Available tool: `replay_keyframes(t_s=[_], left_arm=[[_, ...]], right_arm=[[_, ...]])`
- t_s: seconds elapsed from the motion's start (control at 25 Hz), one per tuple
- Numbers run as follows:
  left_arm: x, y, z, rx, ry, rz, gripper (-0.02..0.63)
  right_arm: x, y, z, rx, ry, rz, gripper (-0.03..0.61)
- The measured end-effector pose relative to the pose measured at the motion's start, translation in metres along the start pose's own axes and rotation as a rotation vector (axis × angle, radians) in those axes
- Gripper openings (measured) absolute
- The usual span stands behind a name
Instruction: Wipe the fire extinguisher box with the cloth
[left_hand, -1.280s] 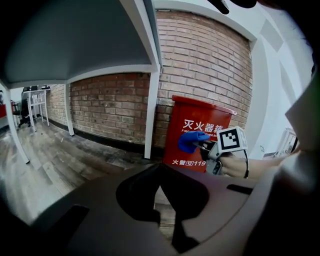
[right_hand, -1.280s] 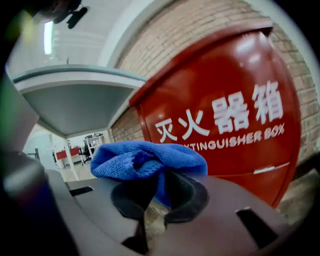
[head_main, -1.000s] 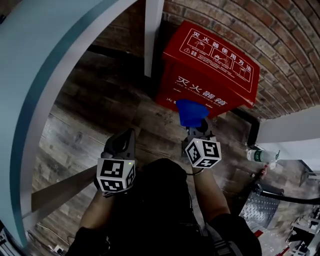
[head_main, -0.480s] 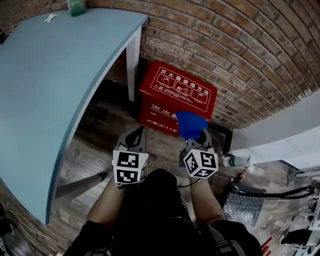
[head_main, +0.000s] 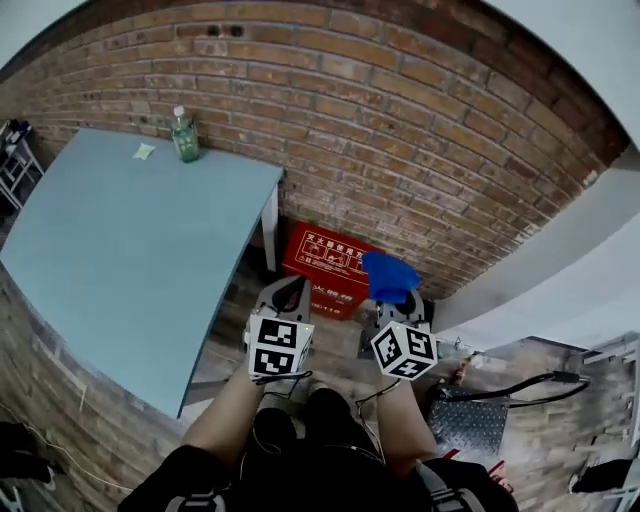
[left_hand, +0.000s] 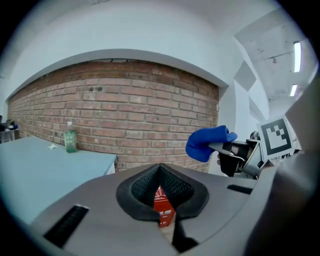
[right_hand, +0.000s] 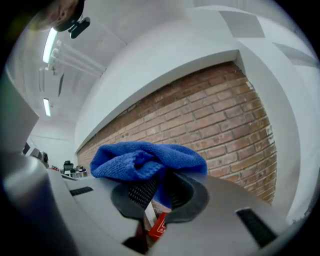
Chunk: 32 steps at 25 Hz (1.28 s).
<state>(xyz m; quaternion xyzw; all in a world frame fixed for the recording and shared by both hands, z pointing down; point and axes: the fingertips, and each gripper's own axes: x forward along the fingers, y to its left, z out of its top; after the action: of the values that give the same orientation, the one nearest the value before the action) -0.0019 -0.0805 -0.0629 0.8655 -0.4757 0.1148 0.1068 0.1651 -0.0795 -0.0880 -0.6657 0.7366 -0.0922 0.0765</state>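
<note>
The red fire extinguisher box (head_main: 333, 266) stands on the floor against the brick wall, beside the table leg. My right gripper (head_main: 394, 302) is shut on a bunched blue cloth (head_main: 390, 277), held in the air near the box's right end; whether cloth and box touch cannot be told. In the right gripper view the cloth (right_hand: 146, 160) drapes over the jaws and a bit of the red box (right_hand: 159, 226) shows below. My left gripper (head_main: 291, 290) is shut on nothing, in front of the box. The left gripper view shows the box (left_hand: 163, 206) through the jaws and the cloth (left_hand: 207, 142) at right.
A light blue table (head_main: 120, 260) fills the left, with a green bottle (head_main: 184, 136) and a paper scrap on it. The brick wall (head_main: 400, 130) runs behind. On the floor at right lie a plastic bottle (head_main: 466, 351), a black cable (head_main: 515, 385) and a metal grate (head_main: 470, 420).
The head view has pulled up and back, so the box looks much smaller and the wall and table top show. Both grippers stay in front of the box, the right still holding the cloth.
</note>
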Motion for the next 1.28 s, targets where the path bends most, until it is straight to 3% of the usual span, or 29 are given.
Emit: replay_keyframes(t_s=[0.2,0.4,0.64,0.8,0.96,1.28], left_arm=[[-0.068,-0.029,0.093,0.071,-0.045,-0.059,0.006],[-0.125,-0.059,0.114,0.06,-0.036,-0.096,0.006],[-0.153,-0.077,0.135,0.045,-0.095,-0.097,0.006],[-0.161,-0.089,0.133,0.04,-0.086,-0.082,0.006],[-0.158,-0.099,0.13,-0.008,-0.09,-0.078,0.006],[-0.157,-0.133,0.136,0.095,-0.083,-0.043,0.006]], right_arm=[[-0.056,0.047,0.11,-0.006,-0.095,-0.007,0.048],[-0.118,0.087,0.162,-0.066,-0.119,-0.007,0.048],[-0.157,0.091,0.174,-0.03,-0.115,-0.025,0.048],[-0.177,0.083,0.184,-0.055,-0.132,-0.036,0.048],[-0.187,0.071,0.179,-0.097,-0.054,-0.084,0.048],[-0.193,0.063,0.181,-0.056,-0.046,0.002,0.048]])
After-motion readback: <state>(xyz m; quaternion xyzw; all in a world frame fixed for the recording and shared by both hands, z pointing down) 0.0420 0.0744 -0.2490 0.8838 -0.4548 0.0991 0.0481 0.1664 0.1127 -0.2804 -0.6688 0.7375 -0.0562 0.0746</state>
